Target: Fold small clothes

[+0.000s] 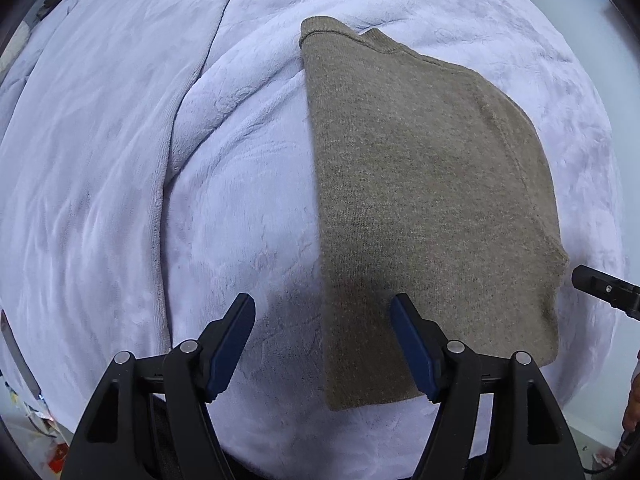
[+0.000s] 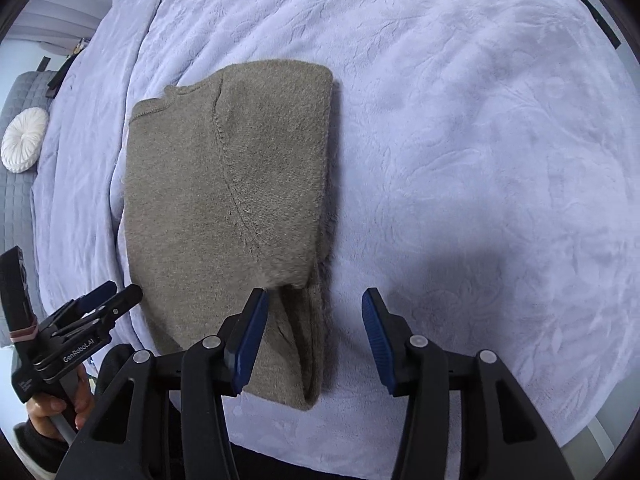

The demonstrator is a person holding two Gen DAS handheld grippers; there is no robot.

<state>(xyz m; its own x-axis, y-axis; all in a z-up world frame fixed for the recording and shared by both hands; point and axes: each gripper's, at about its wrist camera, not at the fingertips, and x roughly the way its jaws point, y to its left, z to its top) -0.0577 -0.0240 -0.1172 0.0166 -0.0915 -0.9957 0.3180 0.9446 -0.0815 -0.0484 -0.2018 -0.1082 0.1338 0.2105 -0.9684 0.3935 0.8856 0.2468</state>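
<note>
Currently, you have a brown knit sweater [image 1: 432, 200] lying folded lengthwise on the pale lavender blanket [image 1: 120, 160], sleeves tucked in, collar at the far end. In the left wrist view it fills the centre toward 3 o'clock; in the right wrist view it runs from centre down to 7 o'clock. Your left gripper [image 1: 322, 344] hangs over the near hem, jaws apart, one pad over the knit and the other over bare blanket, nothing pinched. Your right gripper [image 2: 314, 338] likewise stands with jaws apart and empty, its left pad over the sweater's right-hand folded edge, its right pad over blanket. Judged from its look, the knit is soft, limp and fairly light, with a fuzzy surface that should grip rubber pads well and cling to the plush blanket beneath. It has no stiffness: any unsupported part will sag, and the stacked layers may slide apart if you catch only the top one. Take hold at the two near hem corners, pinching through all layers, one corner per gripper. Lift evenly and carry the hem toward 12 o'clock onto the collar [image 1: 320, 34].
</note>
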